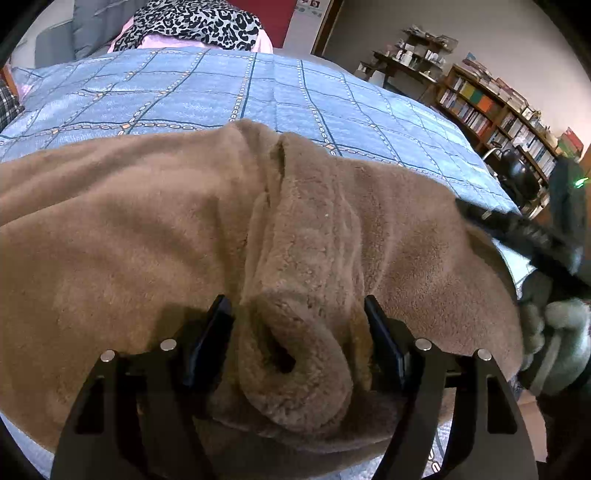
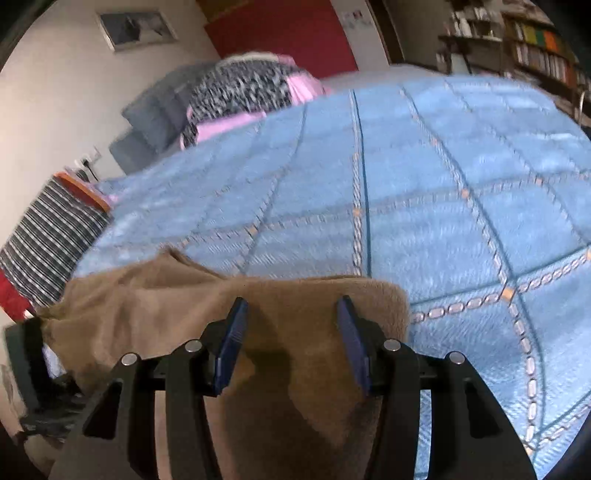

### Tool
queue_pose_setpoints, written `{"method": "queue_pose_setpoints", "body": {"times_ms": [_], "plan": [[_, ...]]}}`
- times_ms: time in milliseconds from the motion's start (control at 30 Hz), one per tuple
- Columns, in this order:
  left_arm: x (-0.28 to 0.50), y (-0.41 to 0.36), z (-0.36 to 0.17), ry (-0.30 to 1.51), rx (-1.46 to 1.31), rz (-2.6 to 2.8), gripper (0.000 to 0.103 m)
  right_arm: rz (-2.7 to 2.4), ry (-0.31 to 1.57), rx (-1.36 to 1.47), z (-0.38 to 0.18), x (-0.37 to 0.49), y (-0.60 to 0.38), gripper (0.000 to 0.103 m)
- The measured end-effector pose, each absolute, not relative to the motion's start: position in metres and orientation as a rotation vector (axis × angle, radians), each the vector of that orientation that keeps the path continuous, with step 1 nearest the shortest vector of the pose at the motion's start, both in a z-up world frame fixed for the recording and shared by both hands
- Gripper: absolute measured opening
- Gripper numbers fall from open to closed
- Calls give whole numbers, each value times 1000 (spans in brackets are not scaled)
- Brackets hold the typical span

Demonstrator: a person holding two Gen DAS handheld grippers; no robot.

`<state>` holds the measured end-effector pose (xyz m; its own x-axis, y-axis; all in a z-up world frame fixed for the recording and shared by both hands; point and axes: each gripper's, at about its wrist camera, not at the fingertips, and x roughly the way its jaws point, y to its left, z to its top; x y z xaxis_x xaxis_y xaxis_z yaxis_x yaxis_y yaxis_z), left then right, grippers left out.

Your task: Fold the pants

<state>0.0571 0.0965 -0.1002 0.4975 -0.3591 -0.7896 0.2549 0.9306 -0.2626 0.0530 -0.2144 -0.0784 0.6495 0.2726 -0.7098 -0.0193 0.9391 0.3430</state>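
The brown fleece pants (image 1: 147,236) lie spread across the blue patterned bedspread (image 1: 221,92). In the left wrist view my left gripper (image 1: 299,314) is open, its two fingers standing either side of a rolled fold of the fleece (image 1: 295,369). In the right wrist view my right gripper (image 2: 291,314) is open over one end of the pants (image 2: 295,387), near its straight edge; the fabric runs under both fingers. The right gripper's dark body (image 1: 524,236) shows at the right of the left wrist view.
Pillows and a leopard-print cloth (image 1: 192,26) lie at the bed's head. A bookshelf (image 1: 491,110) and a chair (image 1: 517,173) stand to the right of the bed. A striped cloth (image 2: 51,236) lies at the bed's left edge. The bedspread (image 2: 461,184) stretches beyond the pants.
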Motion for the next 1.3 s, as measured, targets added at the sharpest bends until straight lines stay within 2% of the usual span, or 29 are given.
{"method": "queue_pose_setpoints", "body": {"times_ms": [133,500,533,767,967,1300], "plan": [[60,96,-101,985,-114,-377,76,165,851,252,-95,51,-207,51],[63,109,-84,1000,-213,-368,78,137,877,197,-86,48,-199,51],[61,115,-81,989,-226,-351,81,133,865,198,-83,45,-199,52],[55,168,-60,926,-334,-236,82,55,780,145,-57,28,-188,59],[44,222,-51,888,-377,-84,84,24,709,145,-33,13,-175,61],[4,305,-35,798,-439,139,88,253,715,118,-24,2,-109,61]]}}
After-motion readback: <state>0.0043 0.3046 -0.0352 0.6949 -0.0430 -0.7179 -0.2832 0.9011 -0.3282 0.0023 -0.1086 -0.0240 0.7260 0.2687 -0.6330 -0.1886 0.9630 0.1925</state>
